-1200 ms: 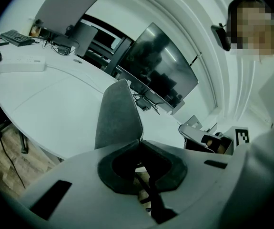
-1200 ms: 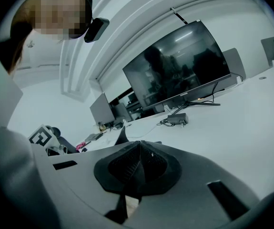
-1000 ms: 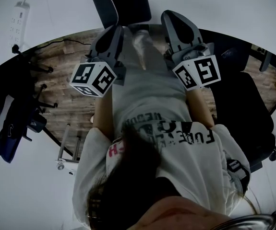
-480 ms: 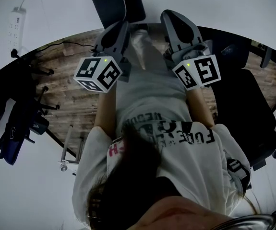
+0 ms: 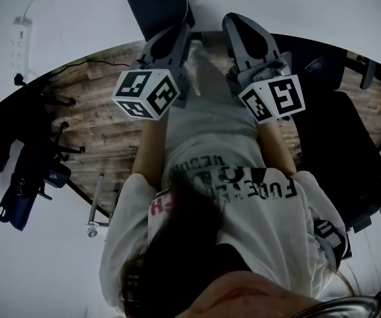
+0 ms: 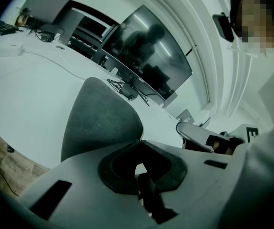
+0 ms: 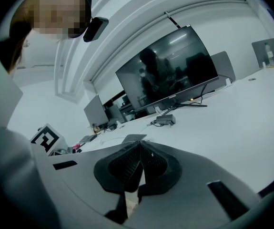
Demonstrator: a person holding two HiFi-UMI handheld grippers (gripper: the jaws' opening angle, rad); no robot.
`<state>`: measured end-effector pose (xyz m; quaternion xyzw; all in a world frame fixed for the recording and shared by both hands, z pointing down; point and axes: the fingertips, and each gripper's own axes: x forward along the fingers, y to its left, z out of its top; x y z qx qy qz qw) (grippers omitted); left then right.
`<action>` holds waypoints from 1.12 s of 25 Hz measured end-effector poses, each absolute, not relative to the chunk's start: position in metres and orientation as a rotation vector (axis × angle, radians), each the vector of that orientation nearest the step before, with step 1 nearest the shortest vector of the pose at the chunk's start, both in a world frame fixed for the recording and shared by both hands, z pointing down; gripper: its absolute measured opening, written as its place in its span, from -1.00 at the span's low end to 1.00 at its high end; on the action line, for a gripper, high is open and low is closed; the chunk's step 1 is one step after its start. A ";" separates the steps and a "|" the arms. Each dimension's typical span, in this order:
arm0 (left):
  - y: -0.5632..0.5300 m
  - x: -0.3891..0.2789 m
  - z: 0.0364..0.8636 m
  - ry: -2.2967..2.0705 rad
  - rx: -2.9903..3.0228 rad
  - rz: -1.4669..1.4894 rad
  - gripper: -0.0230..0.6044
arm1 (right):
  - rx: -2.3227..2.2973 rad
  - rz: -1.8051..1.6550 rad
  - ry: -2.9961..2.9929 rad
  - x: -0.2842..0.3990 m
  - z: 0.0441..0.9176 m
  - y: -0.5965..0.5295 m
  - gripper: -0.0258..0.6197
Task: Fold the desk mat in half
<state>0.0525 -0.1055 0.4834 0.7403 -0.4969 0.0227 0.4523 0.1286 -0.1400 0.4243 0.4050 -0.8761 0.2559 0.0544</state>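
1. Closest in, the left gripper (image 6: 139, 141) is clenched tight on the edge of the desk mat (image 6: 98, 120). The grey sheet curves up right off its tips.
2. The right gripper (image 7: 139, 144) is just beside it, jaws squeezed together on nothing. A grey bit of the mat shows just past its tips.
3. From the head view the mat is the dark slab on the white table (image 5: 77, 12), just beyond both grippers.
4. Way at the back there's a dark monitor (image 7: 170, 75).
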 end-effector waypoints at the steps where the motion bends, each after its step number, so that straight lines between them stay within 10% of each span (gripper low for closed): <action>1: -0.107 0.055 0.485 -1.223 1.832 0.060 -0.89 | 1.234 0.778 -2.658 0.130 0.425 -0.140 -0.92; 28: -0.116 0.113 0.535 -1.112 1.795 0.259 -0.89 | 1.259 0.790 -2.640 0.143 0.428 -0.143 -0.92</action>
